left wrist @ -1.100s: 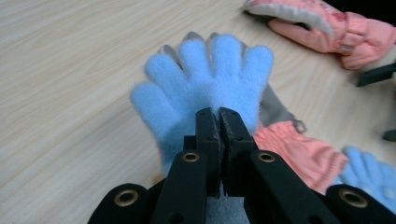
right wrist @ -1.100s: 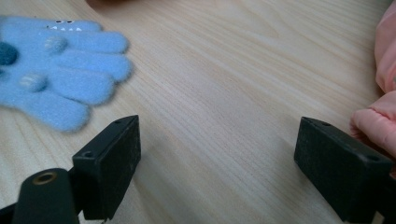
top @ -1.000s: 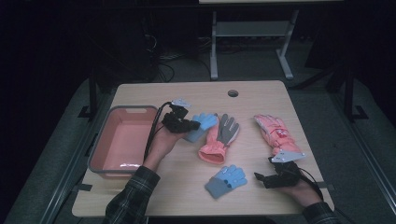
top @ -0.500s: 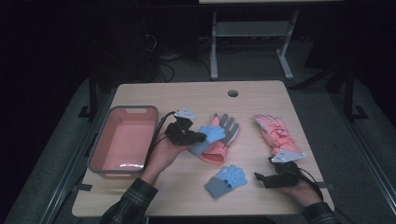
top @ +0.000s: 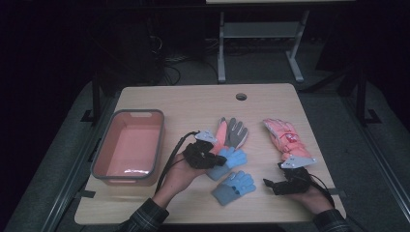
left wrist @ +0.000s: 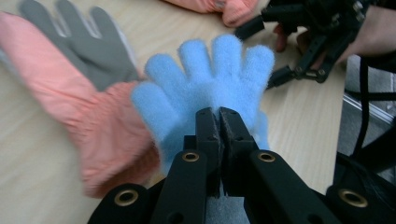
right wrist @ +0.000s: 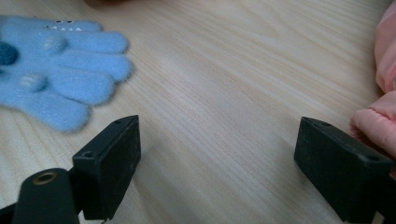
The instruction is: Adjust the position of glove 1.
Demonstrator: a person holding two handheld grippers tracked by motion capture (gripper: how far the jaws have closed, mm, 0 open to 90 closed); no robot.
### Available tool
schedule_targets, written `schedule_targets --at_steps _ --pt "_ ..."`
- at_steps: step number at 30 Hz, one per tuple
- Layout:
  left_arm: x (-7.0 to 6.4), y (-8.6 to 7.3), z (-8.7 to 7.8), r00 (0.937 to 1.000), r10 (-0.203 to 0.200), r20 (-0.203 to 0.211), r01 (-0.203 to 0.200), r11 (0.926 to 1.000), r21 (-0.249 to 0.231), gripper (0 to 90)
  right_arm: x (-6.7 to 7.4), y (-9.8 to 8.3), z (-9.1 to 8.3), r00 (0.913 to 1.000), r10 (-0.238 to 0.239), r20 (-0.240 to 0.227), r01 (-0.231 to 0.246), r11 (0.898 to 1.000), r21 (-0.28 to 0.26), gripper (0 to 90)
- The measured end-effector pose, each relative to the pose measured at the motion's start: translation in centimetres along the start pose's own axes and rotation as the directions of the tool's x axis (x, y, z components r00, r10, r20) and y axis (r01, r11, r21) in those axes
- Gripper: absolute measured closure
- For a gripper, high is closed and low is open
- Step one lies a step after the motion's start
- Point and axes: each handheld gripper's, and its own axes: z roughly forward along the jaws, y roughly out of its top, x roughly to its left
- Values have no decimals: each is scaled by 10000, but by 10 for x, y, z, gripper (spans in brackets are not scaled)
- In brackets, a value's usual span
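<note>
The blue fleece glove [left wrist: 205, 88] hangs from the left gripper [top: 205, 157], whose jaws are pinched tight on its cuff end so that its fingers splay free ahead of them. Taking the pink bin [top: 128, 147] at the table's left as the landmark: the held glove is to the right of the bin, well clear of its rim, lying partly over the lower end of the pink-and-grey glove [top: 231, 134]. The cuff grip looks chosen so the soft thing can be carried without bunching. Further right of the bin and nearer the person lies the second blue glove [top: 234, 187], flat on the wood, which suggests the pair is being brought together. Farthest from the bin, the pink ski glove [top: 285, 139] lies along the table's right side. Just below it the right gripper [top: 273, 184] rests low on the table with jaws spread wide and nothing between them, seemingly parked while the left does the carrying.
</note>
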Motion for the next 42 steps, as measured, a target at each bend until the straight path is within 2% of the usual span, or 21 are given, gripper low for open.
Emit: schedule_targets --at_steps 5,10,14,24,32,35,36,40,42 --pt "-11 -6 16 9994 73 331 -83 9995 292 873 0 0 0 10000 -29 4 29 10000 -8 142" --pt "-18 -11 30 9987 218 453 -246 9978 615 873 0 0 0 10000 8 4 -8 10000 -21 142" --pt "-21 -15 38 9990 104 444 -137 9971 752 873 0 0 0 10000 1 3 -1 10000 3 142" --pt "-28 -21 53 9995 172 252 -201 9922 1231 872 0 0 0 10000 9 1 -9 10000 -16 142" --pt "-30 -26 58 9994 344 47 -347 9868 1579 868 0 0 0 10000 7 -1 -7 10000 -16 142" --pt "-31 -29 60 9986 521 16 -516 9831 1759 864 0 0 0 10000 6 1 -6 10000 -17 142" --pt "-31 -29 59 9982 604 26 -598 9800 1897 864 0 0 0 10000 6 0 -6 10000 -17 142" --pt "-28 -32 54 9973 737 -15 -718 9763 2039 861 0 0 0 10000 8 0 -8 10000 -15 142" --pt "-27 -34 51 9977 673 -12 -656 9767 2044 854 0 0 0 10000 7 1 -7 10000 -15 142"
